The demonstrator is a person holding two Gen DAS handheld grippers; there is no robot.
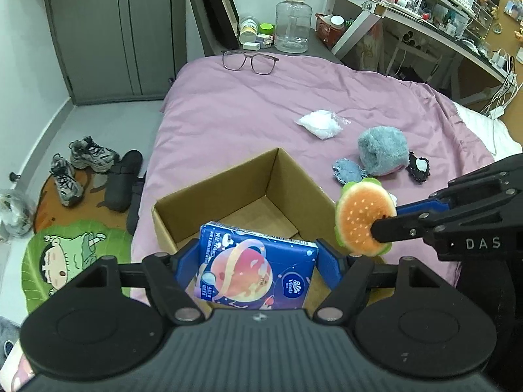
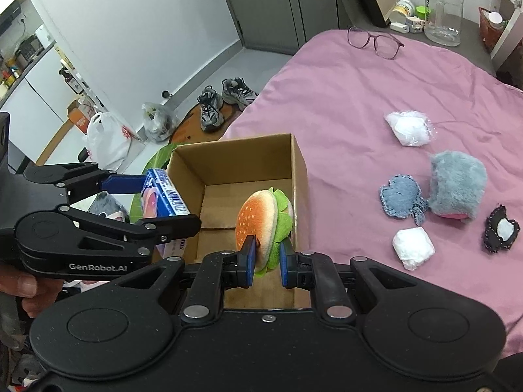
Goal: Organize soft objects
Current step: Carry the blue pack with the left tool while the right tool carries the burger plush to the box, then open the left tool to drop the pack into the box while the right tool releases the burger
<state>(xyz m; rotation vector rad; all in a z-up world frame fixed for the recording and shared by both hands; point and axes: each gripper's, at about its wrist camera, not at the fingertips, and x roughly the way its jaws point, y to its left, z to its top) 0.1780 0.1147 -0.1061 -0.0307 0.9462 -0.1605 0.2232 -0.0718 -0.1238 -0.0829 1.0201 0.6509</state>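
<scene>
An open cardboard box [image 1: 287, 166] [image 2: 299, 170] sits on the pink bedspread. My left gripper [image 1: 256, 258] [image 2: 163, 199] is shut on a blue tissue pack [image 1: 258, 268] [image 2: 165, 196] and holds it over the box's near edge. My right gripper [image 2: 265, 258] [image 1: 384, 217] is shut on a plush hamburger [image 2: 263, 225] [image 1: 362, 217], held above the box's right side. On the bed to the right lie a grey furry plush [image 1: 382, 155] [image 2: 456, 187], a denim mitten [image 2: 400, 199], a black patch [image 2: 501, 232] and two white bagged pads [image 2: 408, 127] [image 2: 413, 248].
Glasses [image 1: 250, 62] lie at the far end of the bed. A clear jug [image 1: 292, 24] and small jars stand on the nightstand. Shoes [image 1: 78, 170] and a green mat [image 1: 65, 261] are on the floor left of the bed. A cluttered desk [image 1: 425, 9] is at the right.
</scene>
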